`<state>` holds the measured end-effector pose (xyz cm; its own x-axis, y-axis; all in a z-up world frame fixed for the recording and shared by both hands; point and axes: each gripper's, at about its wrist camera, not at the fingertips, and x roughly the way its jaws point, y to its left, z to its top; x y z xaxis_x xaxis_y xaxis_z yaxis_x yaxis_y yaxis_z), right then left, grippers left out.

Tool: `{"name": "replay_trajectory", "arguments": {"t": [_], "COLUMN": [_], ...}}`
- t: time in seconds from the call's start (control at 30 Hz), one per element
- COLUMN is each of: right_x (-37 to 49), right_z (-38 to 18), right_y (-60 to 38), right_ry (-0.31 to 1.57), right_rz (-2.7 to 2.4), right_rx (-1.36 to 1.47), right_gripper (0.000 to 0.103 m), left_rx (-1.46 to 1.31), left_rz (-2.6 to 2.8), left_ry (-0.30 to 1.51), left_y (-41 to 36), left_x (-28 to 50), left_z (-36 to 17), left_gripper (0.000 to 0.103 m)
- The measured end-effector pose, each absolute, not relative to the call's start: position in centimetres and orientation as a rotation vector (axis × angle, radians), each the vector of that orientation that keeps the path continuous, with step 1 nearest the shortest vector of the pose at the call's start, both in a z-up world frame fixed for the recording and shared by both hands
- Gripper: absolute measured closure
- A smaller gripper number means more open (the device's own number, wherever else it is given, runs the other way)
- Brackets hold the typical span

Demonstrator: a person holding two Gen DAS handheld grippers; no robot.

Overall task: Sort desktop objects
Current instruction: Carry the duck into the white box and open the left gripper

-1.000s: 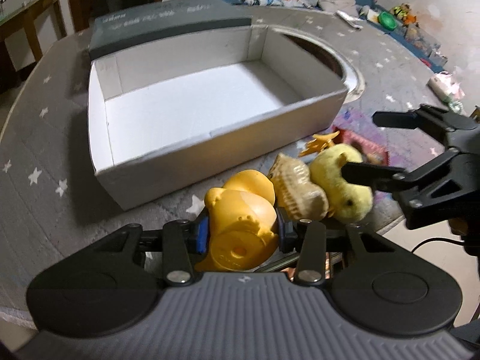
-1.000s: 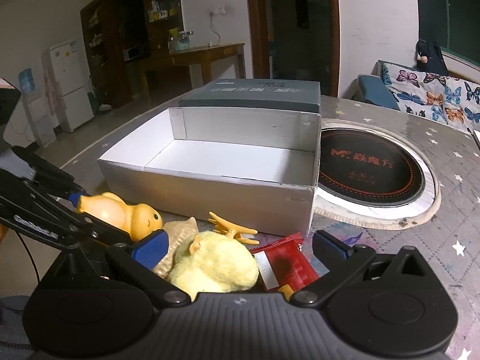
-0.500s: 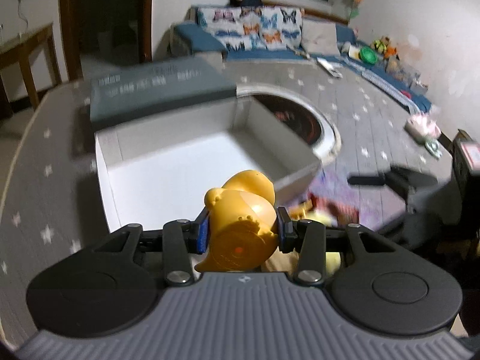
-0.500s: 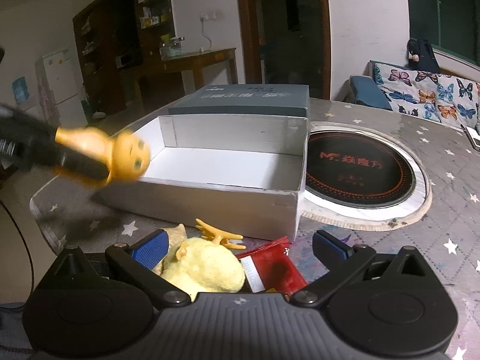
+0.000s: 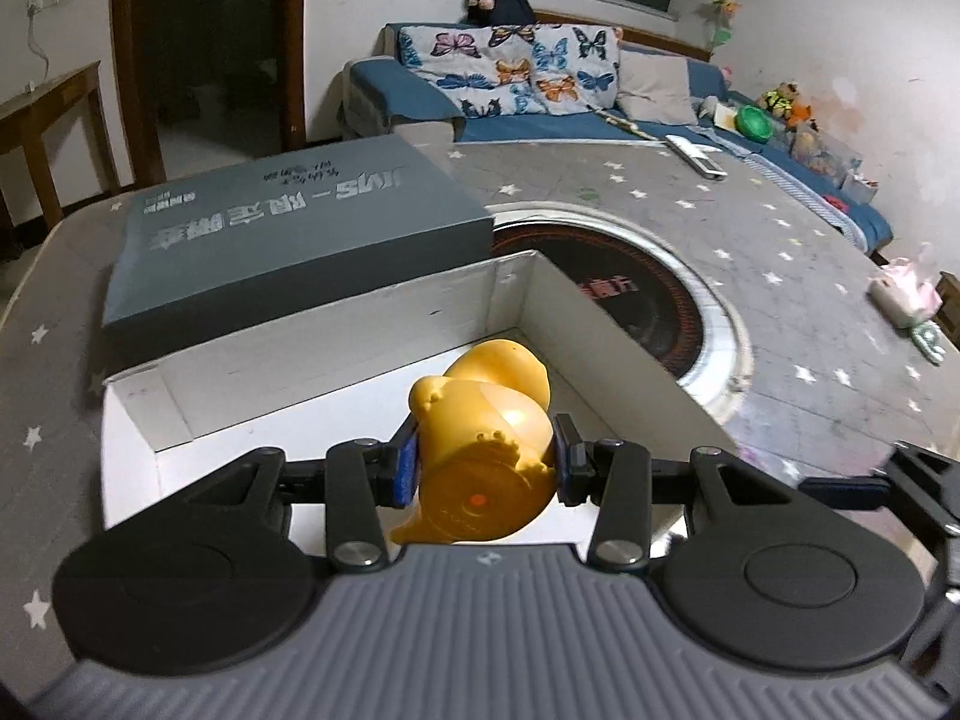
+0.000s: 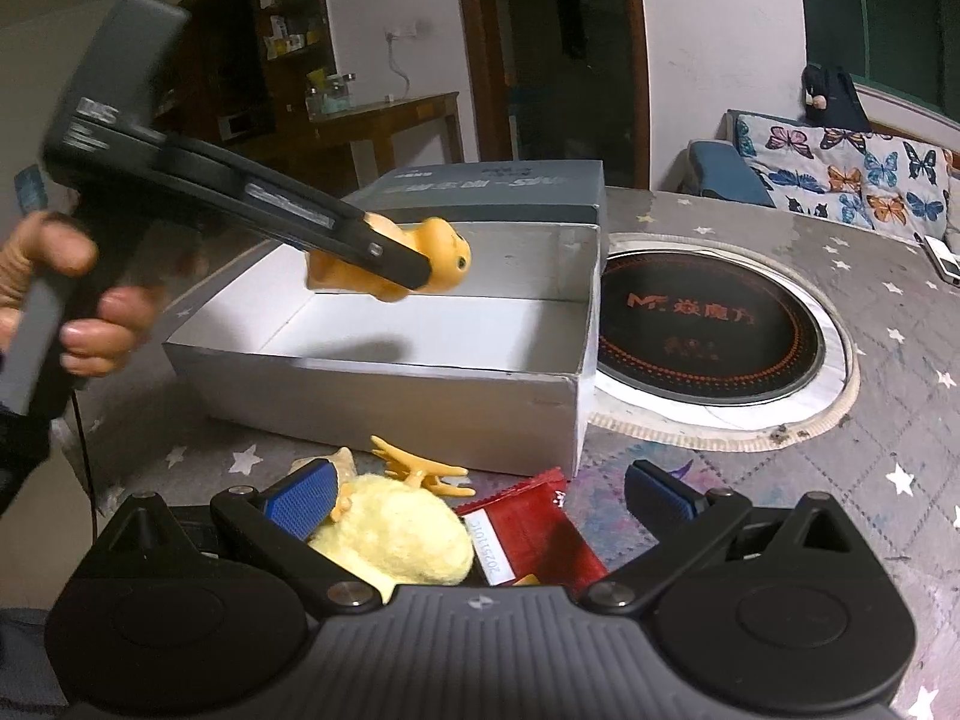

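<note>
- We see the left gripper point(image 5: 483, 468) clamping the orange duck point(image 5: 480, 450) above the white box point(image 6: 384, 378).
- Right gripper point(image 6: 480, 495) gapes, empty, plush chick point(image 6: 396, 534) at its 7 o'clock.
- Risk: releasing from this height may bounce the duck over the wall.

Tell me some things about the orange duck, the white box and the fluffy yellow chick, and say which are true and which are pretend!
1. The left gripper is holding the orange duck. True.
2. The orange duck is lying on the floor of the white box. False: it hangs in the air above the open box.
3. The right gripper is squeezing the fluffy yellow chick. False: that gripper is open, with the chick lying between its fingers on the table.
4. A red packet lies beside the chick, outside the box. True.
5. The box is full of toys. False: no toy shows inside it.
</note>
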<state>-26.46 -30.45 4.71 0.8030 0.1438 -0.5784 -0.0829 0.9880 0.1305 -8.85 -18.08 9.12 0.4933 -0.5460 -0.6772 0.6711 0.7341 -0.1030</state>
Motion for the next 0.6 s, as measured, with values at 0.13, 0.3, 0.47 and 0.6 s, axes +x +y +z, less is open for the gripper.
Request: {"name": "replay_trajectory", "arguments": {"t": [0.13,0.3,0.47,0.6], "right_x": [-26.2,-26.1,-25.9,-25.8], "right_z": [4.6,4.6,4.7,4.7], "right_y": [-30.8,-30.7,-30.7,-30.6], "right_ry": [0.634,0.636,0.638,0.639], "right_rz": [0.117,0.115,0.114,0.113], "right_rx": [0.118,0.118,0.116,0.114], "right_gripper": [0.0,0.0,0.0,0.0], "left_rx": [0.181,0.201,0.215,0.222], "left_rz": [-0.727,-0.718,-0.713,-0.71], "left_ry": [0.764,0.773,0.783,0.788], "left_y": [-18.7,-19.1,-19.4,-19.4], "left_x": [-8.0,-7.6,-7.3,-7.3], "left_z": [7.9,6.9,6.2,6.0], "left_gripper": [0.059,0.06,0.06,0.06]}}
